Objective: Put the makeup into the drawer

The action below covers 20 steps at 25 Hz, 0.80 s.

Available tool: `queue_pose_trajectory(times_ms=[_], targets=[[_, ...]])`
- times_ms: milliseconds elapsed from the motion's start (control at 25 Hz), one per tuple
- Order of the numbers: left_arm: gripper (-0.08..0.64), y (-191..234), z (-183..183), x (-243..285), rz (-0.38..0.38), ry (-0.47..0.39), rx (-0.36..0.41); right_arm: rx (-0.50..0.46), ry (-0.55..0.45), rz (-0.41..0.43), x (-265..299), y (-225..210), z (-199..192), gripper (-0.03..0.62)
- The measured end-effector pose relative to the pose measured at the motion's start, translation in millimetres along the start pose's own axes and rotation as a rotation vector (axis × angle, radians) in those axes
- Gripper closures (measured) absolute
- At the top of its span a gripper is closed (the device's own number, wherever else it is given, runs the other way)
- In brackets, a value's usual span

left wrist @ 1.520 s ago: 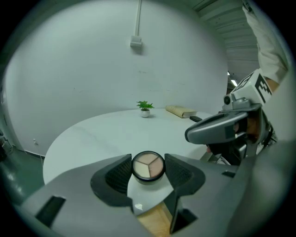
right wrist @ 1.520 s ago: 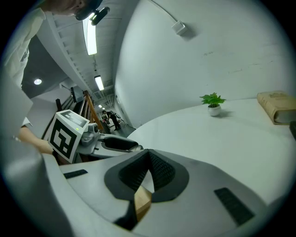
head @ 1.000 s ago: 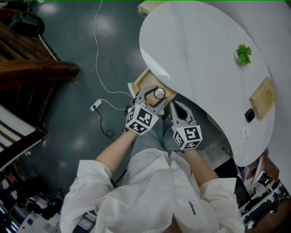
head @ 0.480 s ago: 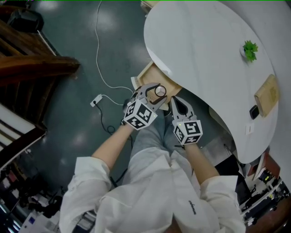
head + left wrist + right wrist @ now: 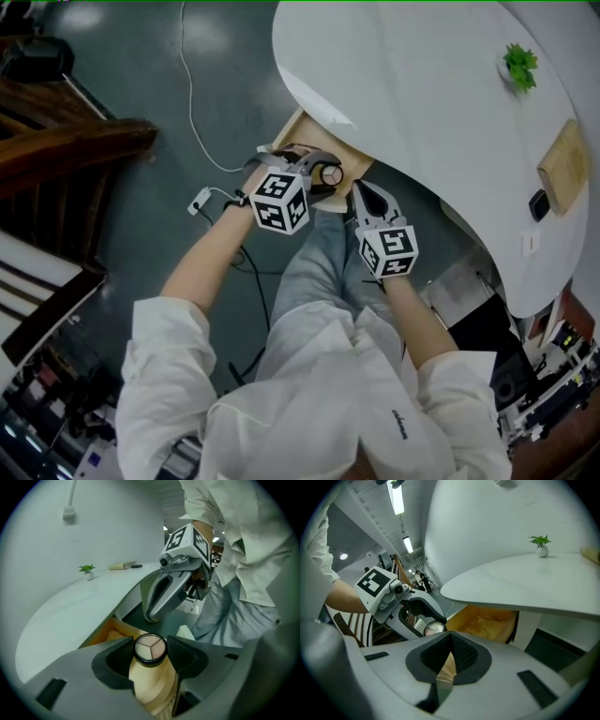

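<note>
Now the left gripper (image 5: 319, 174) clamps the round makeup compact (image 5: 150, 648) in its jaws, tilted down over the open wooden drawer (image 5: 296, 133) under the white table (image 5: 422, 84), seemingly to release it inside, while the right gripper (image 5: 366, 194), pinched together and empty, waits just right.

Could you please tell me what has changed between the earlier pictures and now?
The left gripper rolled at the wrist and moved in toward the open drawer, carrying the round makeup compact with it. Unchanged: the compact stays clamped in the left gripper, the right gripper stays shut and empty beside it, and the drawer stays open.
</note>
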<state>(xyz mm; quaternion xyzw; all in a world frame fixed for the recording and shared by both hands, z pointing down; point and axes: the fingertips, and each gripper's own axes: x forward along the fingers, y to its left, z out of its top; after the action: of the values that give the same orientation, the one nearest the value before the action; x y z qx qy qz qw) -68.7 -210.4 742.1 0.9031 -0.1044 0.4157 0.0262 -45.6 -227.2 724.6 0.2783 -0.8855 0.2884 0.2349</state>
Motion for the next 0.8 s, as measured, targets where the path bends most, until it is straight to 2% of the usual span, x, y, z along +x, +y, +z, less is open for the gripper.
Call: queue_pose_trajectory(times_ms=[160,320,800], targets=[[0.325,-7,-14,25,-0.116,0.062,0.142,0.009,0.009,-0.016,8,-10,-16,0.575],[0.325,-12,-27,49,-0.196,0.117,0.229,0.023,0.016,-0.034,15,-16,-27,0.575],[0.325,-18,-56,99,-0.297,0.177,0.256,0.064,0.023,-0.066,23,-31,-49,0.575]])
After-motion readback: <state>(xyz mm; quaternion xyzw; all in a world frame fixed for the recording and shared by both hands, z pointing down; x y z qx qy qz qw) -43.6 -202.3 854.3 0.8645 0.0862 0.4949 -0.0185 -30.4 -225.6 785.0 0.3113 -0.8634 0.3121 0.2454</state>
